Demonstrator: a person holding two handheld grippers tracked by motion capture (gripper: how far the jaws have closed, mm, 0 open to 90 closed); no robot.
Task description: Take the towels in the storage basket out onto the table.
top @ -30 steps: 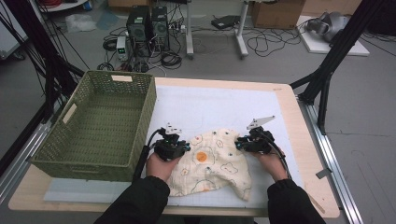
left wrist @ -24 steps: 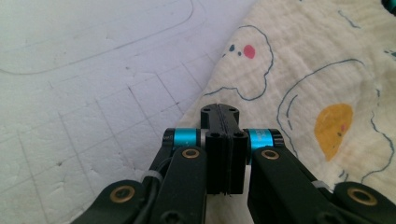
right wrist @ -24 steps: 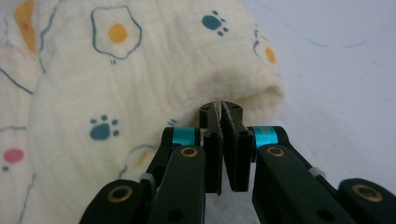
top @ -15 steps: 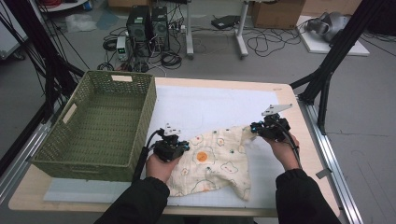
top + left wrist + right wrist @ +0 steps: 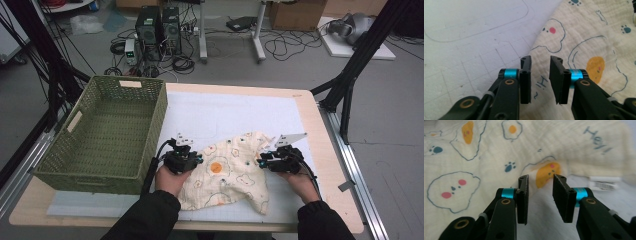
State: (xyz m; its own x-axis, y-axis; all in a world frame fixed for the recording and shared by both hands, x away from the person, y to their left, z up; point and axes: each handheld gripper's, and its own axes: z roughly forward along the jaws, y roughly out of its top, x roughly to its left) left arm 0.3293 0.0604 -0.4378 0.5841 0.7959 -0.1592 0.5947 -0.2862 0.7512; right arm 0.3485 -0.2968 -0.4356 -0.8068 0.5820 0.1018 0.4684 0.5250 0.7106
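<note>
Both hands rest low at the near edge of the cloth (image 5: 232,172), forearms coming in from the near side. The left gripper (image 5: 183,159), at its left edge, and the right gripper (image 5: 276,161), at its right edge, have jaws narrowly parted, just opening, pressing on nothing.

Left tool (image 5: 540,80): rises from the bottom centre of the frame, its 2 black jaws have just been opening and stand slightly apart, pressing on nothing.
Cloth (image 5: 584,45): cream, crinkled, printed with fried eggs, paw prints and outlined shapes; fills the right half, its edge running diagonally from top centre to between the jaws.
White mat (image 5: 469,42): left half, scored with a grid and a curved line.
</note>
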